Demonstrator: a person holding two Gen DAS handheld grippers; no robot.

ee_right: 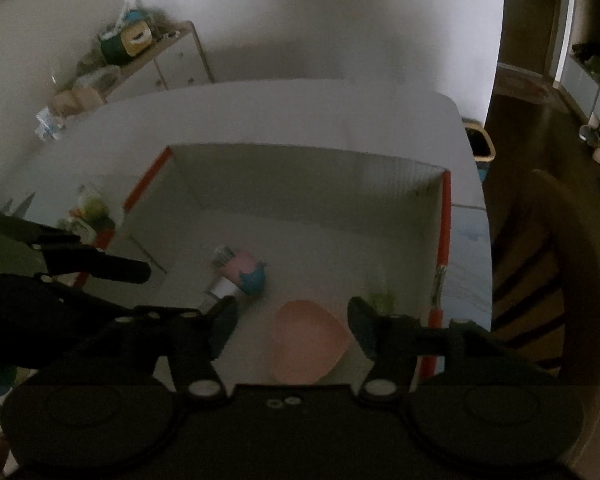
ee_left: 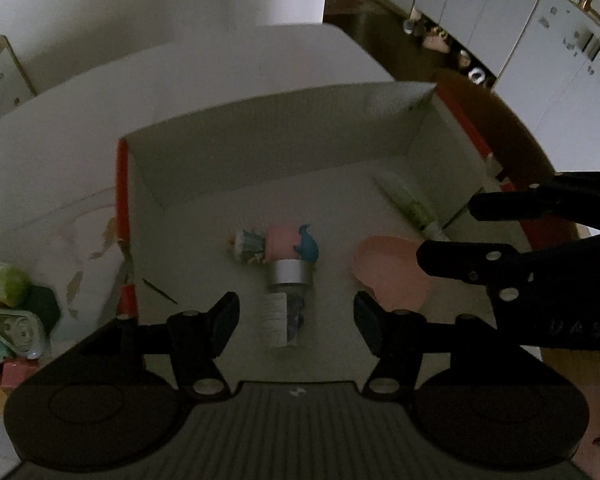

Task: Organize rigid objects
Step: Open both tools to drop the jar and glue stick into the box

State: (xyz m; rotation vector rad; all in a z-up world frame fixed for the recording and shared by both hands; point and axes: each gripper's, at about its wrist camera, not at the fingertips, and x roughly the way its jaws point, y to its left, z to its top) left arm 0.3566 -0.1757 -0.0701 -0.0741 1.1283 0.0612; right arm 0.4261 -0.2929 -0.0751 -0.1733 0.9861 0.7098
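Note:
A white cardboard box (ee_left: 284, 132) with red edges stands open on the table. On its floor lie a pink and blue toy figure (ee_left: 278, 244), a clear bottle with a silver cap (ee_left: 286, 300), a pink heart-shaped dish (ee_left: 388, 272) and a green tube (ee_left: 412, 208). My left gripper (ee_left: 296, 320) hangs open above the bottle, touching nothing. My right gripper (ee_right: 292, 330) is open above the pink dish (ee_right: 306, 342), and its fingers (ee_left: 460, 258) show at the right of the left wrist view. The toy figure (ee_right: 246, 270) lies further in.
Several small toys and a green jar (ee_left: 4, 284) sit in a heap on the table left of the box. A wooden chair (ee_right: 548, 280) stands to the right of the table. A cluttered white cabinet (ee_right: 156, 56) is by the far wall.

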